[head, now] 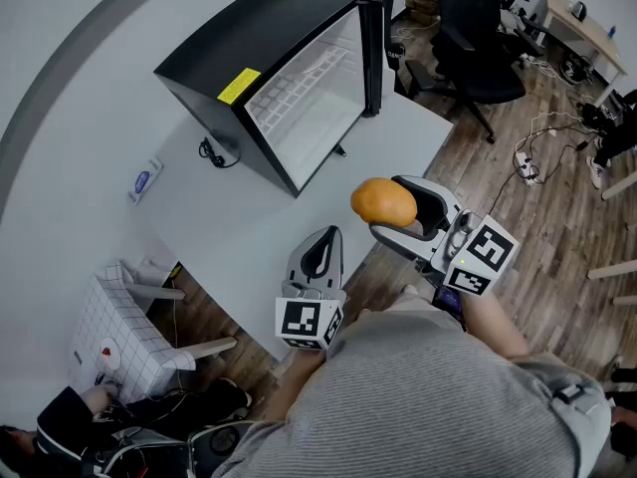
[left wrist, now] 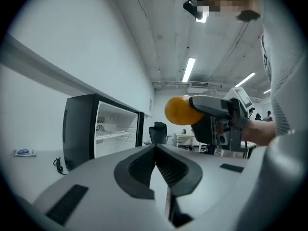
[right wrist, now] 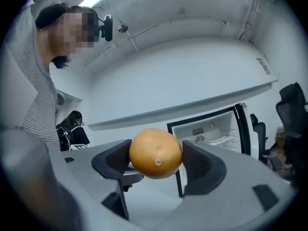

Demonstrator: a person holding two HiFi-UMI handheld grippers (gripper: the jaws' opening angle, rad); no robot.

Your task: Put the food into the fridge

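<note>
While the fridge (head: 249,43) stands open, right gripper (right wrist: 156,161) pinches orange (right wrist: 155,153) between its jaws | left gripper (left wrist: 155,161) jaws pressed together

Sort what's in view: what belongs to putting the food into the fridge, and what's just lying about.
Job in hand: orange fruit, gripped by the right gripper; open fridge; table it stands on.
Lying about: office chair; floor cables; white mesh basket; left gripper, shut and empty.

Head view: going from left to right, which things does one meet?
White grid basket → left gripper → orange → black office chair → desk. The fridge is left out: it overlaps the left gripper's span.
</note>
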